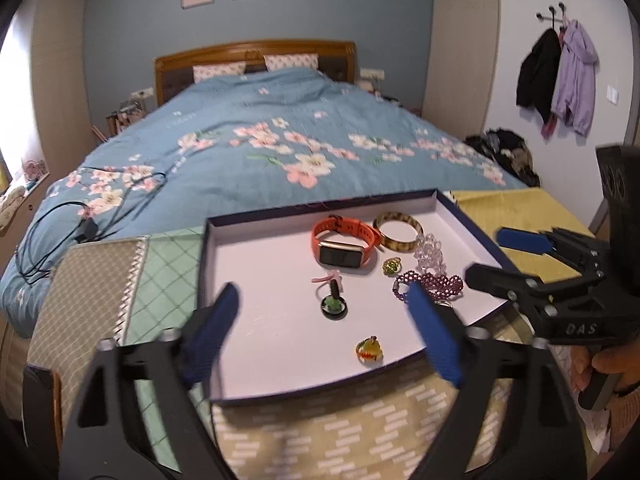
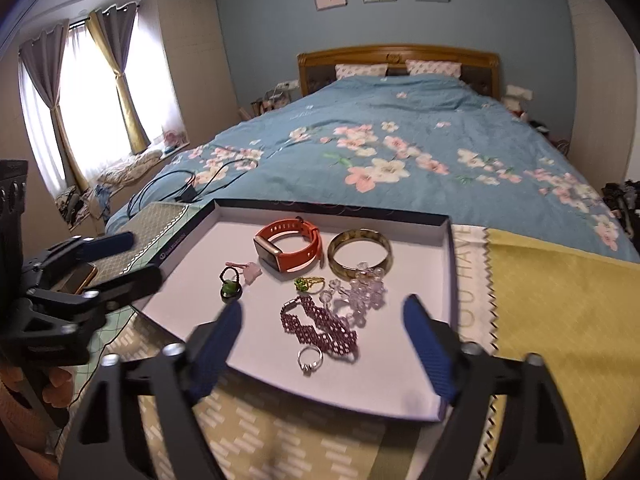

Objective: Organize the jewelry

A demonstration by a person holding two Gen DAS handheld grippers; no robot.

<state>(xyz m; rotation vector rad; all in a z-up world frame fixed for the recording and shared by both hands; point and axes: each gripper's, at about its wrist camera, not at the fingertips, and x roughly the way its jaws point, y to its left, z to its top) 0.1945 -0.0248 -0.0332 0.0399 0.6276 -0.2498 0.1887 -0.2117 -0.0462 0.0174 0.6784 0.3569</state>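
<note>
The tray (image 2: 448, 280) was white inside with a dark navy rim. The watch (image 2: 288, 250) was orange, the bangle (image 2: 359, 254) mottled brown and amber, the beaded bracelet (image 2: 320, 326) purple. The bedspread (image 2: 400, 140) was blue with pink and white blossoms. Both tools carried blue pads (image 1: 216, 332) on black frames.

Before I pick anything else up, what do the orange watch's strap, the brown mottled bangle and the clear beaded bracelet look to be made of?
Orange watch strap: matte, evenly coloured, with adjustment holes, so probably silicone or rubber. Brown mottled bangle: rigid and glossy with tortoiseshell-like patches, likely resin or polished stone; I cannot tell which. Clear beaded bracelet: see-through glinting beads, glass, crystal or acrylic.
</note>
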